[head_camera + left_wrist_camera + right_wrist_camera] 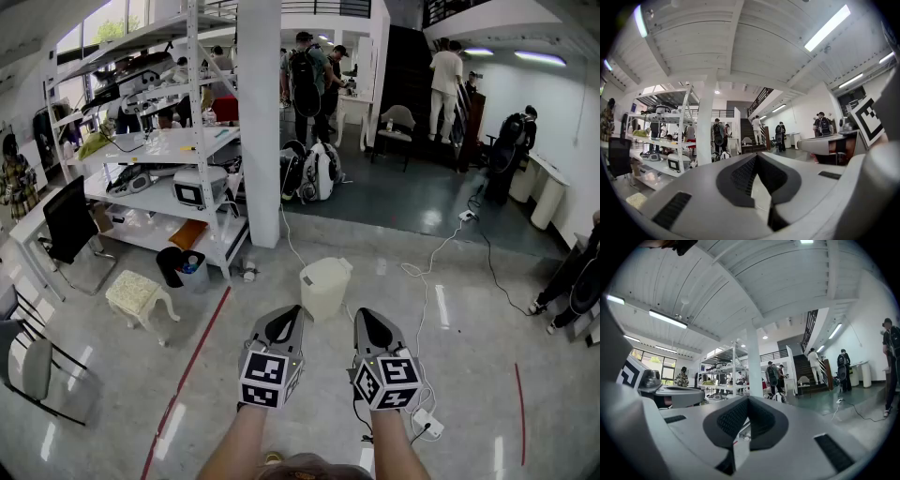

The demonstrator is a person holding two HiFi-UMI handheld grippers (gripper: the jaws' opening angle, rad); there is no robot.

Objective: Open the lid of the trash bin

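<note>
A cream-white trash bin [323,292] stands on the glossy floor ahead of me, its lid [327,272] down. My left gripper [284,316] hovers just short of the bin's near left side, jaws together and empty. The right gripper [367,319] is held level with it, a little right of the bin, also shut on nothing. Both point towards the bin without touching it. In the left gripper view the left gripper [757,158] has its tips meeting; in the right gripper view the right gripper [748,400] shows the same. Neither gripper view shows the bin clearly.
A white pillar [259,122] rises behind the bin, with a loaded shelving rack [159,150] to its left. A small cream stool [138,293] and a black bucket [181,266] sit near the rack. A power strip [427,424] with cables lies right of me. People stand at the back.
</note>
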